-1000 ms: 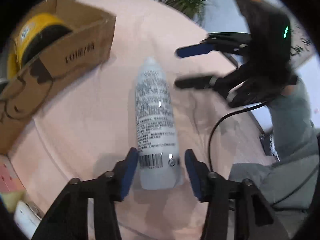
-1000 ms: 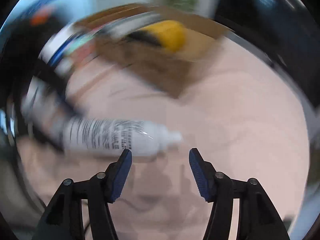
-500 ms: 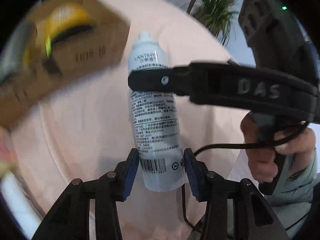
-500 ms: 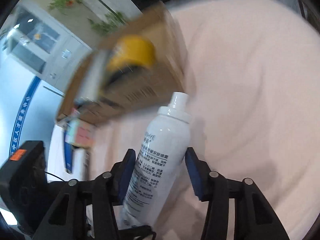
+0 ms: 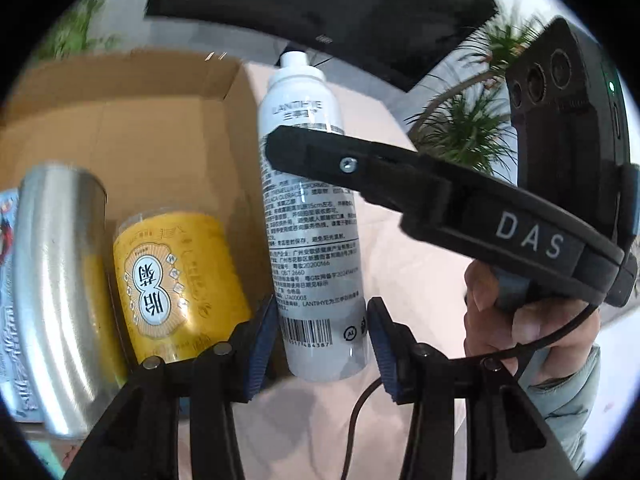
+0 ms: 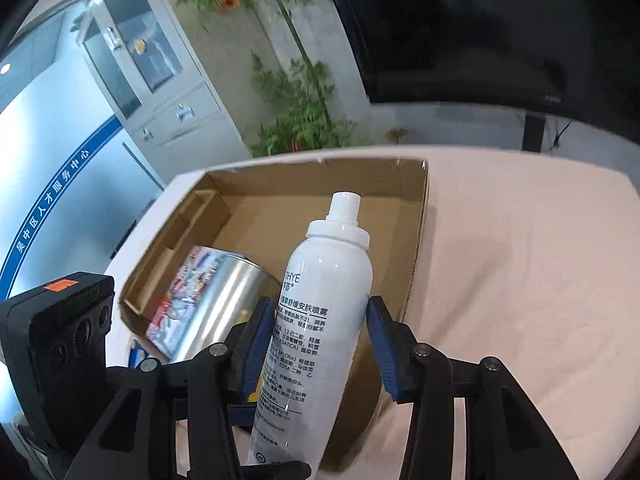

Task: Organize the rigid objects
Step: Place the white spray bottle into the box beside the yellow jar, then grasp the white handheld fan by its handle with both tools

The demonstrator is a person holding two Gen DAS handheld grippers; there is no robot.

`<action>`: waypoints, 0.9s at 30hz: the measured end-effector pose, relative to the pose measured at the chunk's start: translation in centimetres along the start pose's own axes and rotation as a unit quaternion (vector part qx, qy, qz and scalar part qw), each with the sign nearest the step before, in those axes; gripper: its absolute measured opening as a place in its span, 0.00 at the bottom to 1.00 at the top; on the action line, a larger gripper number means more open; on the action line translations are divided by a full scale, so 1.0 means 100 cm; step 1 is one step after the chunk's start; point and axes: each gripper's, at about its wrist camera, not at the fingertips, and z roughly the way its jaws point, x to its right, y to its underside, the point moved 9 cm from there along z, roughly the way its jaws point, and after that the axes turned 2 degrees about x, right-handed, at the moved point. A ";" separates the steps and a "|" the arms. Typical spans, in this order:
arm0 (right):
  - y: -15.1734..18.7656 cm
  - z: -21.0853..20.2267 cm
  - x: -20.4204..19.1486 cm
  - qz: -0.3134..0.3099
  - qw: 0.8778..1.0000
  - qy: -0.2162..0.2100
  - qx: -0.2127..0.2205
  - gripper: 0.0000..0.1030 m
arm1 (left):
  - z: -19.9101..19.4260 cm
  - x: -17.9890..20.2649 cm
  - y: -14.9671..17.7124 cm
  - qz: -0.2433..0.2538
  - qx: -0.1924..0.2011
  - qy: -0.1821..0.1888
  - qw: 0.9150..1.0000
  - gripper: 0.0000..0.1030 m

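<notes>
A white spray bottle (image 5: 312, 216) with black print is held up off the pink cloth, cap pointing away. My left gripper (image 5: 322, 336) is shut on its base. My right gripper (image 6: 320, 344) is shut on its middle (image 6: 320, 320); one right finger (image 5: 360, 168) crosses the bottle in the left wrist view. The bottle hangs by the near right wall of an open cardboard box (image 6: 418, 232). The box (image 5: 160, 140) holds a steel can (image 5: 56, 280), a yellow can (image 5: 176, 280) and a colourful printed pack (image 6: 180, 296).
Pink cloth (image 6: 520, 280) covers the table right of the box. A dark monitor (image 6: 480, 32) stands beyond the far edge, with potted plants (image 6: 304, 112) and a cabinet behind. A black cable (image 5: 360, 408) trails below the bottle.
The bottle was lying on the cloth with only my left gripper around it. My right gripper closed on it, and both lifted it toward the box, which is now close.
</notes>
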 end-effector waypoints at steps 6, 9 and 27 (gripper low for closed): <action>0.024 0.054 0.019 0.028 0.998 0.035 -0.053 0.43 | -0.016 -0.005 0.008 0.004 -0.020 0.008 1.000 0.42; 0.039 0.067 0.012 0.053 0.996 0.013 -0.067 0.54 | -0.043 -0.012 0.005 0.013 0.005 -0.007 1.000 0.42; 0.219 -0.042 -0.220 -0.156 0.981 -0.056 0.096 1.00 | -0.473 -0.006 0.071 0.070 0.356 -0.324 0.874 0.80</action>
